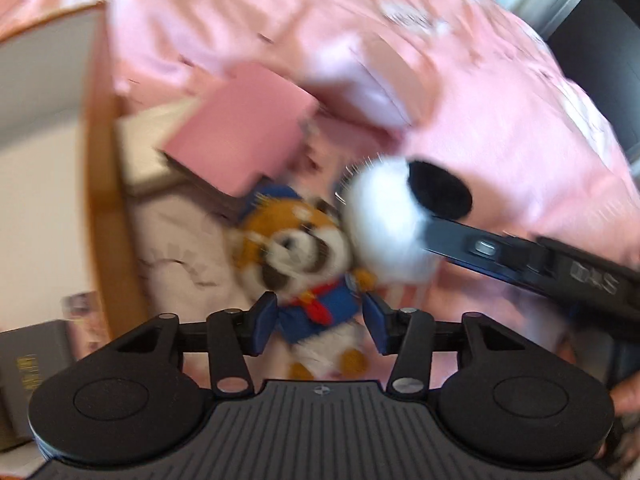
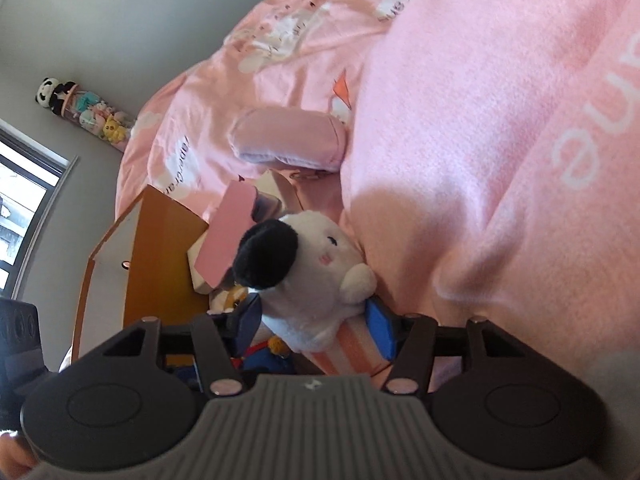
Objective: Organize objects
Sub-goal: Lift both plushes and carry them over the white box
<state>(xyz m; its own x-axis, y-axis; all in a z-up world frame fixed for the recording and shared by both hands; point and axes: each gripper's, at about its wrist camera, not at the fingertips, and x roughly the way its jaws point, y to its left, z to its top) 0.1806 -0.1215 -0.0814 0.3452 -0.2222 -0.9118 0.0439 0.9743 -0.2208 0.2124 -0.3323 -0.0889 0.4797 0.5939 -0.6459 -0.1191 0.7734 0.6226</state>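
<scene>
My left gripper (image 1: 320, 326) is shut on a red panda plush (image 1: 308, 264) in a blue uniform with a red scarf and holds it by the body. My right gripper (image 2: 316, 326) is shut on a white dog plush (image 2: 316, 272) with a black ear and a pink striped body. In the left wrist view the white dog plush (image 1: 384, 224) sits right beside the panda's head, with the right gripper's finger (image 1: 480, 246) coming in from the right. A pink box (image 1: 244, 140) lies just behind both plushes. The left wrist view is blurred.
A pink quilt (image 2: 480, 120) covers the bed. A pink pouch (image 2: 288, 140) lies on it beyond the box. A wooden nightstand (image 2: 160, 248) stands at the left of the bed. A tube of small plushes (image 2: 88, 108) leans on the far wall.
</scene>
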